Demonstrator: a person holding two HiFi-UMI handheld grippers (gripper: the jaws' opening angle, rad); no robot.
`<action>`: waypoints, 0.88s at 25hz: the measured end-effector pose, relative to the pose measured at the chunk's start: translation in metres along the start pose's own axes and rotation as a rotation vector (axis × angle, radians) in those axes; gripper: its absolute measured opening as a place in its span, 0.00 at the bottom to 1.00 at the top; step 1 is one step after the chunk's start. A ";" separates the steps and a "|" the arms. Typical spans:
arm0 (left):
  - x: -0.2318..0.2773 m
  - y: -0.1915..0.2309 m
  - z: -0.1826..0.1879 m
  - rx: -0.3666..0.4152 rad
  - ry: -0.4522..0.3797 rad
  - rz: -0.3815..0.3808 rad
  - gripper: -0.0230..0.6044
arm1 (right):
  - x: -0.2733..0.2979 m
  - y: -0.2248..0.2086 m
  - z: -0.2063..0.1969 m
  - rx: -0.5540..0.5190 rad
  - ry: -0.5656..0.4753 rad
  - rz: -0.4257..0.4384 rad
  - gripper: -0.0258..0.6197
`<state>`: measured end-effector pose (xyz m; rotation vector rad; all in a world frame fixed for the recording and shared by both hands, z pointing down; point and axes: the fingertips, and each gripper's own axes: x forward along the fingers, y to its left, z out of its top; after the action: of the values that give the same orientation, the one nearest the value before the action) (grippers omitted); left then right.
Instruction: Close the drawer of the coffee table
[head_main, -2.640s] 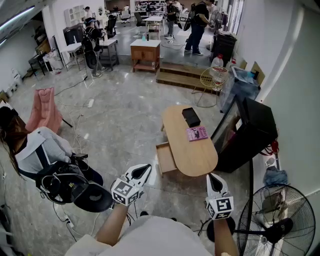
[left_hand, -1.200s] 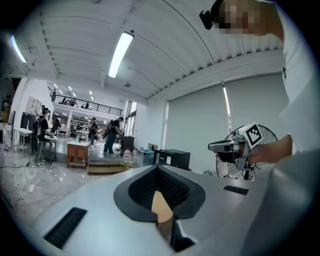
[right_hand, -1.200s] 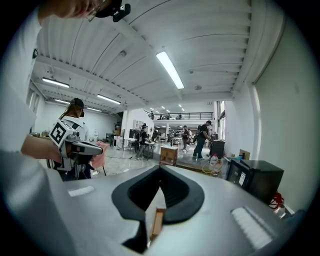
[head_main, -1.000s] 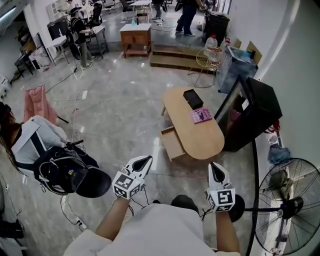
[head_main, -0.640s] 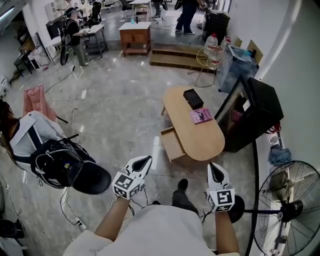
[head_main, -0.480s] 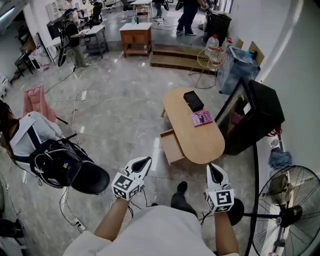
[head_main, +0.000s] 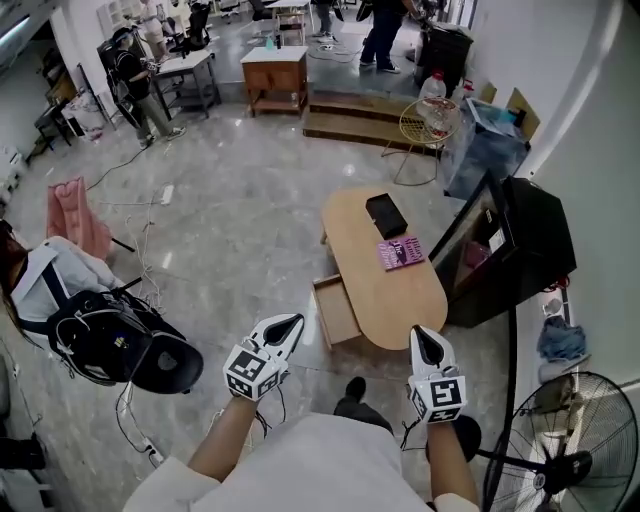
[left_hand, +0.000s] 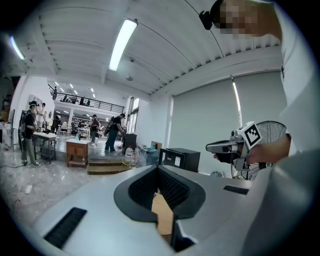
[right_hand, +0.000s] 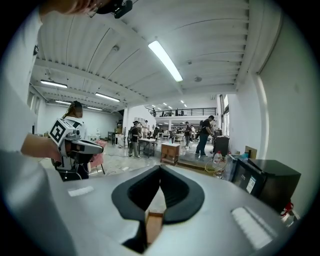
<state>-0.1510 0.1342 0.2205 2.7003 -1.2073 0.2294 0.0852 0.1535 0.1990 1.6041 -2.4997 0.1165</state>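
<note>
White left gripper (head_main: 288, 324) and white right gripper (head_main: 424, 336) held out side by side at bottom centre, nearly level, jaws together, nothing between. Open light-wood drawer (head_main: 336, 312) sticking out of oval wooden coffee table (head_main: 385, 285), mid-frame, well apart.

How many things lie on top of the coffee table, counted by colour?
Black: 1, the box
Pink: 1, the booklet
Total: 2 on the coffee table
</note>
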 end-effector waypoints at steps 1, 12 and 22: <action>0.007 -0.001 0.000 0.001 -0.001 0.003 0.05 | 0.004 -0.006 -0.001 -0.002 0.000 0.007 0.06; 0.104 0.011 0.016 -0.039 0.032 0.065 0.05 | 0.078 -0.095 -0.011 0.012 0.059 0.101 0.07; 0.144 0.015 -0.002 -0.075 0.070 0.099 0.05 | 0.107 -0.114 -0.038 0.044 0.097 0.165 0.07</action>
<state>-0.0671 0.0209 0.2537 2.5502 -1.3038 0.2832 0.1492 0.0163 0.2527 1.3701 -2.5669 0.2653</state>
